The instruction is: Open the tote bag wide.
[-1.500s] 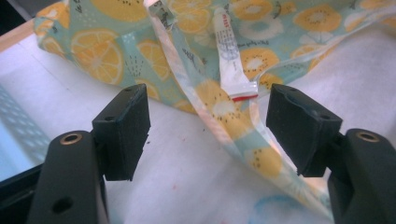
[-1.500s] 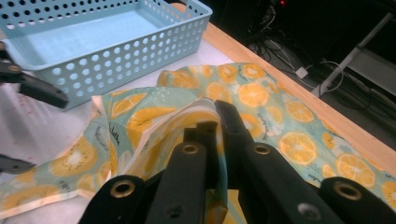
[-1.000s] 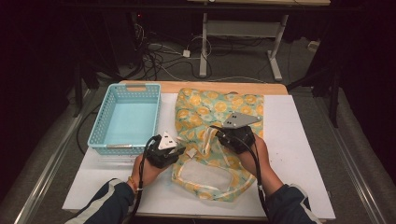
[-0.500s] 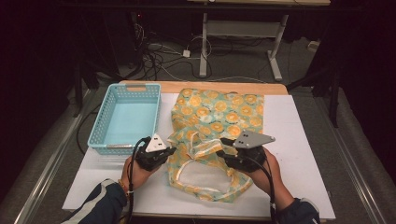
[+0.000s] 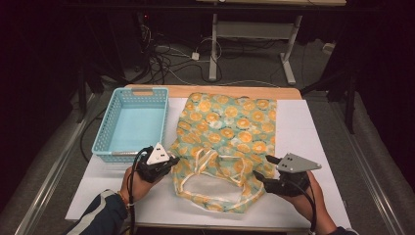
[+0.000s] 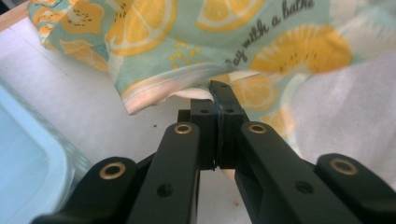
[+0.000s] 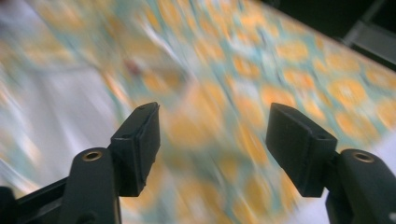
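A lemon-print cloth bag (image 5: 227,127) lies flat on the white table cover, its cream handles (image 5: 215,159) and mouth toward me. My left gripper (image 5: 172,161) sits at the bag's near left corner. In the left gripper view its jaws are shut (image 6: 215,93), with the bag's cream hem (image 6: 154,93) pinched at their tips. My right gripper (image 5: 262,171) hovers at the bag's near right edge. The right gripper view is blurred, and its jaws stand wide open (image 7: 212,135) over the lemon cloth (image 7: 224,70) with nothing between them.
A light blue plastic basket (image 5: 105,142) stands empty to the left of the bag, close to my left hand, and its rim (image 6: 28,163) shows in the left gripper view. White cover (image 5: 303,127) lies bare right of the bag. Cables and table legs lie on the floor beyond.
Both hands have moved apart and toward me. The left gripper went left to the bag's corner. The right gripper swung right, off the middle of the bag, to its right edge.
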{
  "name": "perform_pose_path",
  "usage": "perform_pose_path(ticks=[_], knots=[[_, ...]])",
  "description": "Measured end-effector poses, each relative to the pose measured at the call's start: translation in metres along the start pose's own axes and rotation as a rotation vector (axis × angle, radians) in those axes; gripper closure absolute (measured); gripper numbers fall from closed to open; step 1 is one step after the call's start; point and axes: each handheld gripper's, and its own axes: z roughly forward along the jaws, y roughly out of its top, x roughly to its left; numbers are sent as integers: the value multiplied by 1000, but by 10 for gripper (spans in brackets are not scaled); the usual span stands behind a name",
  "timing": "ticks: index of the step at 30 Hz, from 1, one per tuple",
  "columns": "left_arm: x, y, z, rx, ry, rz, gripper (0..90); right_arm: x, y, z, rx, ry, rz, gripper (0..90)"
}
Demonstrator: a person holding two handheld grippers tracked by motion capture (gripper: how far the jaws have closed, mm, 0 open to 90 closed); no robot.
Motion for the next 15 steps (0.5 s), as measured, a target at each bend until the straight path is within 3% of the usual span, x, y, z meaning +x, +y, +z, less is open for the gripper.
perform_pose_path(ticks=[4,7,10,12,15], knots=[[-1,-2,-3,-4,-4,2,871,-9,-23,15,86,-18,26,327],[-2,-3,-3,0,-7,6,871,-16,-32,25,109,-11,76,324],[-3,-3,-2,1,-7,11,871,-16,-37,36,144,-16,77,329],[-4,-3,-1,5,-11,14,870,-17,-41,41,160,-13,88,345],[-4,-4,2,12,-11,17,870,-20,-43,45,178,-3,123,441]])
